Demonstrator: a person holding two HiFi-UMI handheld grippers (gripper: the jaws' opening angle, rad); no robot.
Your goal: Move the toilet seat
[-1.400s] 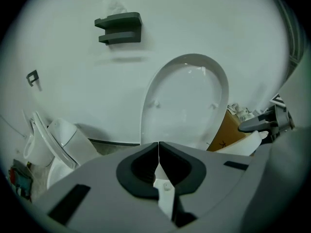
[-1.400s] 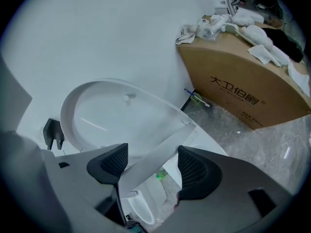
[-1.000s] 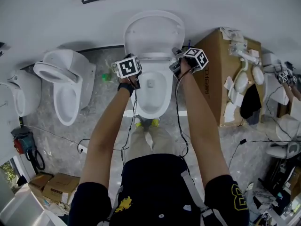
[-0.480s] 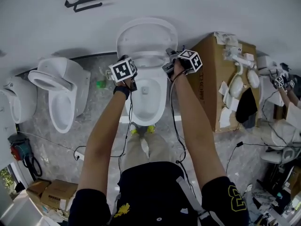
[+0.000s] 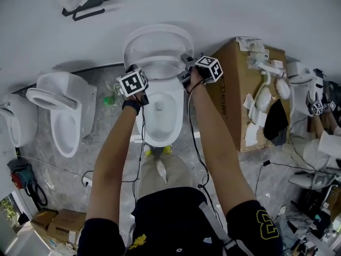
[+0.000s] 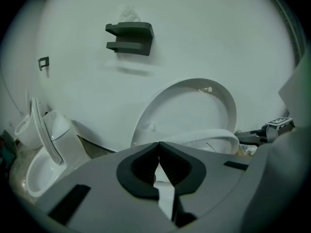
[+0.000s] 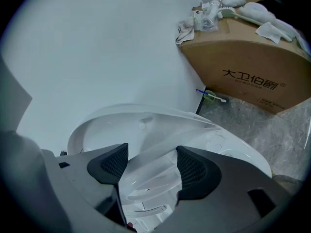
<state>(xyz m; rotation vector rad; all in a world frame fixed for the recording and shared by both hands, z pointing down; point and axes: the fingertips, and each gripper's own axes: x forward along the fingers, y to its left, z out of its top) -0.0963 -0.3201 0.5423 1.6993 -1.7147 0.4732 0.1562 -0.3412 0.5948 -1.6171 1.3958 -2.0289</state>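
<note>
Left gripper (image 6: 158,145): jaws together, nothing in them, beside the bowl's (image 5: 160,119) left rim.
Right gripper (image 7: 153,163): clamped on the toilet seat's (image 7: 194,139) right edge.
Toilet seat: tilted partway up, between bowl and lid (image 5: 158,42).
Lid: upright against the wall.

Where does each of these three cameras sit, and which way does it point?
Head view: on the person's head, facing steeply down at the toilet; arms and torso show.
Left gripper view: on the left gripper, facing the wall and raised lid; its shut jaws show.
Right gripper view: on the right gripper, facing along the toilet seat between its jaws; cardboard box at right.
Shared: all three show the toilet; head and right gripper views, the box.
</note>
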